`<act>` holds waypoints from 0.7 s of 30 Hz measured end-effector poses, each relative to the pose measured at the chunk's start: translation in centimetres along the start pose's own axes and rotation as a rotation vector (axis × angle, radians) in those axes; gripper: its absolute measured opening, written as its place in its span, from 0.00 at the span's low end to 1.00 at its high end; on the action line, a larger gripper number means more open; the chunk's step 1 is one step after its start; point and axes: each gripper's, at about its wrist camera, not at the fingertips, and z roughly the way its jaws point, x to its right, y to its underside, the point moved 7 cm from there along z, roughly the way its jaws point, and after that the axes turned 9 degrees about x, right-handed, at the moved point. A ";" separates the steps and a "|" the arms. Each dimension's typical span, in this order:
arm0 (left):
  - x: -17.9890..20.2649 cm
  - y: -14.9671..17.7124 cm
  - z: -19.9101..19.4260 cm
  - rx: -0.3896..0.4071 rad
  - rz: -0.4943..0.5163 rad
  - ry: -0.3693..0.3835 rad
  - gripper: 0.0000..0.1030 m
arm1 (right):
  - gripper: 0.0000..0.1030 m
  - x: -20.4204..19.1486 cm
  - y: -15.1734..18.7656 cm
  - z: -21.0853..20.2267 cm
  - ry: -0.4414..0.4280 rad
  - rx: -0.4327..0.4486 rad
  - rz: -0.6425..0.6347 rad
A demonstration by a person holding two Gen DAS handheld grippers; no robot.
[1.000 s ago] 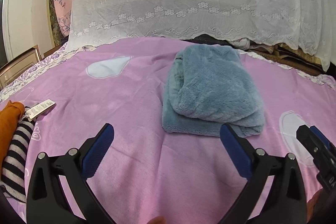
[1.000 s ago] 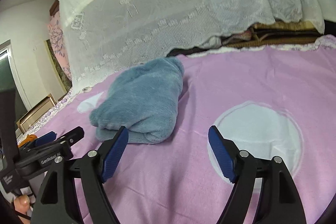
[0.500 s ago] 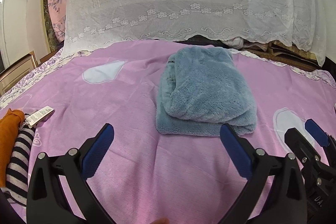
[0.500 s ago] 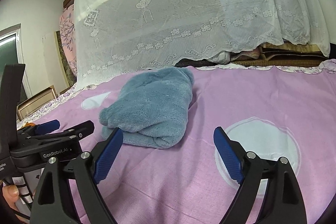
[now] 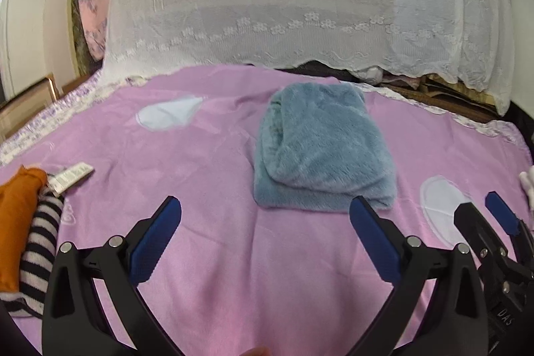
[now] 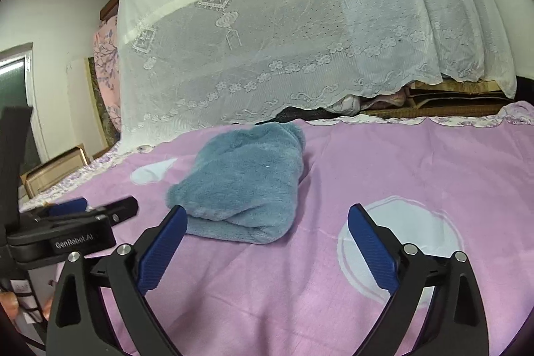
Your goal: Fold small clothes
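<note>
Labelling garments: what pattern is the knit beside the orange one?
Black-and-white stripes on the striped knit, clearest in the left wrist view.

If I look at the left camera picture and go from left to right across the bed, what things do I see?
Orange cloth → striped cloth → white tag → pale patch → blue fluffy cloth, folded → round pale patch → right claw, opening with nothing in it.

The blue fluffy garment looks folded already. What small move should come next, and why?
Probably swing the left gripper toward the striped garment lying with the orange garment. The blue fluffy garment sits folded, both grippers hold nothing, and the right gripper is opening with nothing between its jaws.
</note>
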 end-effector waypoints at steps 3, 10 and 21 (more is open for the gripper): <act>0.0 0.2 -0.5 -0.011 -0.014 0.028 0.96 | 0.96 -0.8 -0.5 -1.0 0.003 -0.001 -0.032; 0.2 -2.8 -1.0 0.044 0.042 -0.020 0.96 | 0.96 -3.4 -4.6 -0.7 0.029 -0.005 -0.169; 1.2 -5.5 0.1 0.060 0.020 -0.048 0.96 | 0.97 -2.3 -8.5 0.7 -0.013 -0.052 -0.050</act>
